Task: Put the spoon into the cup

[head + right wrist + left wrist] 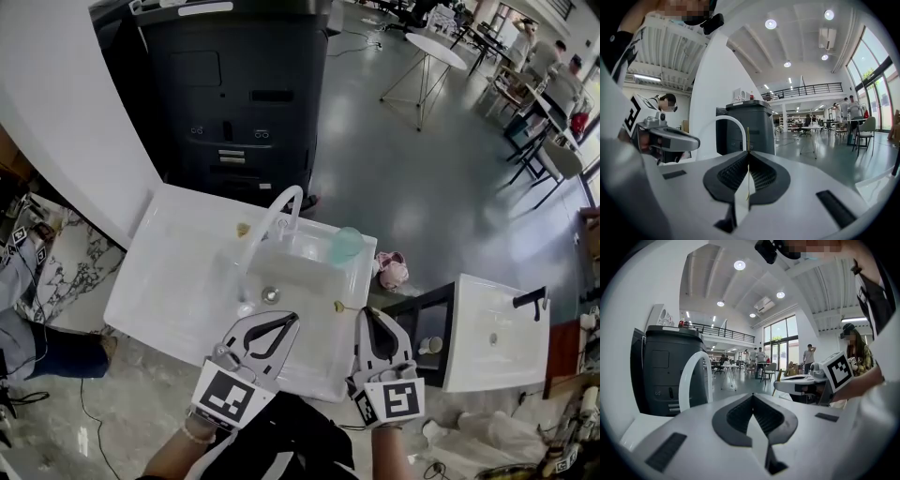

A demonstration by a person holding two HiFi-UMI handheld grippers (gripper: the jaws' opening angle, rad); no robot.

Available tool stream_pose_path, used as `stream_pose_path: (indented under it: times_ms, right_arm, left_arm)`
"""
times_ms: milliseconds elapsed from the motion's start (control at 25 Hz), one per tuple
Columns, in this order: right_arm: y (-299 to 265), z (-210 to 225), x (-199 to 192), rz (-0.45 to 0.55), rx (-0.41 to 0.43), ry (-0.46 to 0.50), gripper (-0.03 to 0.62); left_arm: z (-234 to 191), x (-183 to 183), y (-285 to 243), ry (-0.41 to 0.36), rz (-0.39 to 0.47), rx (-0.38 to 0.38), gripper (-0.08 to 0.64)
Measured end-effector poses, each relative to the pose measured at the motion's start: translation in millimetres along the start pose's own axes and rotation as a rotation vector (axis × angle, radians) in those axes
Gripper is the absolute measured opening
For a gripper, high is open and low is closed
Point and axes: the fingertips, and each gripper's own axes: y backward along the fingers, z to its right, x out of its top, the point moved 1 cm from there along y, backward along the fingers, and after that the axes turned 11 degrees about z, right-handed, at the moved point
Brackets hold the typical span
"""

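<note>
A pale green see-through cup (347,246) stands at the far right of the white sink (178,281), beside the curved white tap (272,220). My right gripper (367,312) hovers over the sink's near right corner, shut on a thin yellowish spoon (339,306) whose end sticks out to the left of the tips. In the right gripper view the spoon (747,138) rises as a thin stick from the closed jaws of the right gripper (748,153). My left gripper (292,320) is over the sink's near edge, shut with nothing in it; the left gripper (753,395) faces the tap (693,380).
A tall dark machine (234,94) stands behind the sink. A small yellowish item (243,228) lies left of the tap, and the drain (271,294) sits mid-basin. A second white sink unit (497,328) is at the right, pink slippers (392,270) on the floor between. A person's leg (37,347) is at the left.
</note>
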Motion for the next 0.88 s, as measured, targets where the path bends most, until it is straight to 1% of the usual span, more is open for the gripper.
stream_pose_path:
  times_ms: [240,480,760,880]
  right_arm:
    - [-21,9,-2,0.003,0.008,0.034,0.008]
    - [-43,25,-4,0.008,0.016,0.074,0.008]
    - [-71,49,-2,0.031,-0.01,0.055,0.008]
    - [-83,57,-4,0.027,-0.007,0.075,0.008]
  left_arm:
    - [-8,-1,-5,0.018,0.006,0.01,-0.003]
    - [-13,-3,-13,0.018,0.006,0.014,-0.003]
    - [-18,-4,-17,0.02,0.004,0.029,-0.003]
    - [-19,-4,-17,0.019,0.001,0.037,-0.003]
